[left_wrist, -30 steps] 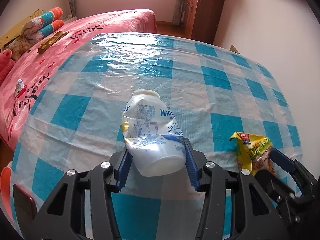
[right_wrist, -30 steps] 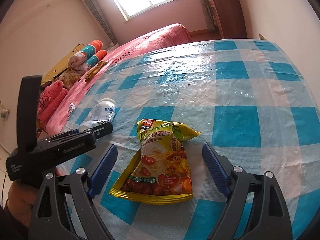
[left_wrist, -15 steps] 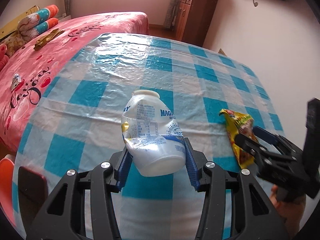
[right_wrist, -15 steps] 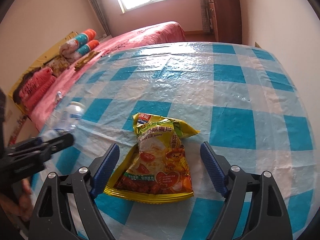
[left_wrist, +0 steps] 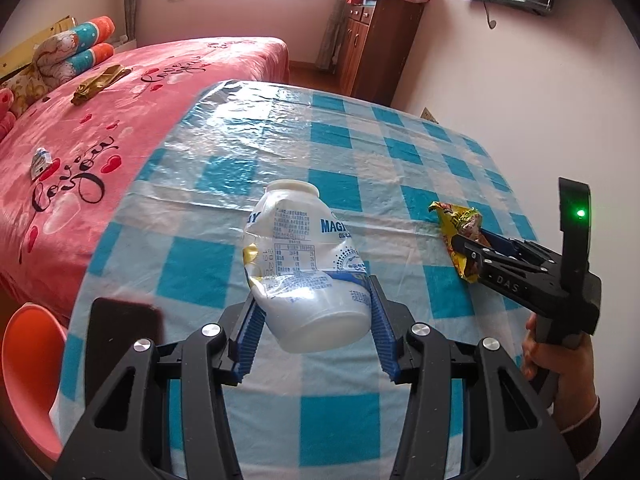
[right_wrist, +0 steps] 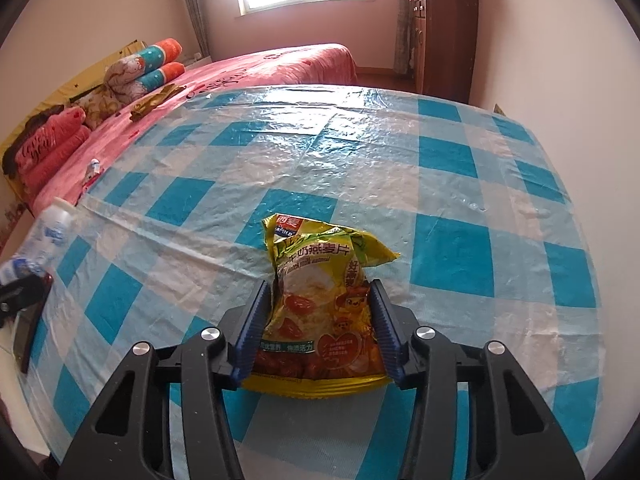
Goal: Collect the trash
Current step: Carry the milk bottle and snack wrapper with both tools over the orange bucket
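My left gripper (left_wrist: 314, 322) is shut on a crushed white plastic bottle (left_wrist: 304, 268) with blue print and holds it above the blue-and-white checked table (left_wrist: 360, 140). My right gripper (right_wrist: 318, 326) is shut on a yellow snack packet (right_wrist: 320, 300) that lies on the table. The packet (left_wrist: 460, 224) and the right gripper also show in the left wrist view (left_wrist: 476, 252), to the right of the bottle. The bottle shows at the far left edge in the right wrist view (right_wrist: 52, 228).
A pink bed (left_wrist: 100, 128) runs along the table's left side, with a small crumpled wrapper (left_wrist: 40, 160) and a brown cloth (left_wrist: 100, 82) on it. An orange stool (left_wrist: 28, 356) stands at the lower left. A wooden cabinet (left_wrist: 372, 40) is at the back. A wall is close on the right.
My right gripper has closed its jaws onto the snack packet. My left gripper has risen and drawn back with the bottle in it.
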A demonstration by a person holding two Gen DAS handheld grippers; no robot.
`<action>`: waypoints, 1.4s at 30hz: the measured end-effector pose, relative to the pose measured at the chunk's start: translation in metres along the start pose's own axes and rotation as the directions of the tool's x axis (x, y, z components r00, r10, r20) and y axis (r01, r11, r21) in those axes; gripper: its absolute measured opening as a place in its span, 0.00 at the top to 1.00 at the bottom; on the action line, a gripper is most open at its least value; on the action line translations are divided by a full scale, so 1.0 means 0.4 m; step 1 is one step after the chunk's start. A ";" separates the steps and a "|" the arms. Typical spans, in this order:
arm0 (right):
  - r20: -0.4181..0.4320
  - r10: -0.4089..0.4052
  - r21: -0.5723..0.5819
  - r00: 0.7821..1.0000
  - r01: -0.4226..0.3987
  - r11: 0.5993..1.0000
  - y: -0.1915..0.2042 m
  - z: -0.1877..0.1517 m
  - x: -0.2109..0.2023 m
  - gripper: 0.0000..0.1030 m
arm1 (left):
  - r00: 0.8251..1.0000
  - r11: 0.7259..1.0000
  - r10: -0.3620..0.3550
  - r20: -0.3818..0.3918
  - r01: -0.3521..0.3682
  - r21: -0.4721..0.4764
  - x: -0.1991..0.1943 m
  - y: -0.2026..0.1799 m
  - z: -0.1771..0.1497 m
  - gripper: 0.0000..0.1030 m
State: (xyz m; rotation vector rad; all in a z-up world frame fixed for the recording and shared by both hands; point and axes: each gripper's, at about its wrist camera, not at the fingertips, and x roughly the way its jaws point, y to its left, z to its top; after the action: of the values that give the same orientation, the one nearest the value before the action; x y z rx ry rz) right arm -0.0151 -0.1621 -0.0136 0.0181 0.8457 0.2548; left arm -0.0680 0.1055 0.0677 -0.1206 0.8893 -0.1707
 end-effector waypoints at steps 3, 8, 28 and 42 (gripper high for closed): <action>0.017 -0.021 0.003 1.000 0.021 1.000 0.003 -0.007 -0.013 0.56 | 1.000 1.000 -0.012 0.013 0.012 -0.001 -0.023 0.016 -0.012 0.51; 0.043 -0.042 0.014 0.998 0.042 0.999 0.007 -0.017 -0.033 0.62 | 0.999 1.000 -0.031 0.038 0.031 0.002 -0.059 0.035 -0.025 0.51; 0.086 -0.054 -0.017 0.995 0.055 0.998 0.129 -0.046 -0.131 0.70 | 0.994 0.996 -0.064 0.084 0.069 -0.065 -0.116 0.189 -0.079 0.51; 0.081 0.215 -0.225 0.973 -0.192 0.955 0.473 0.039 -0.217 0.70 | 0.988 0.977 0.059 0.144 -0.027 -0.213 -0.215 0.410 -0.134 0.51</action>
State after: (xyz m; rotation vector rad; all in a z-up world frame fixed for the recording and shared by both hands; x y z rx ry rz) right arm -0.0996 0.0027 0.0828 -0.0847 0.7084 0.5352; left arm -0.1469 0.2813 0.0711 -0.3080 0.7574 -0.0255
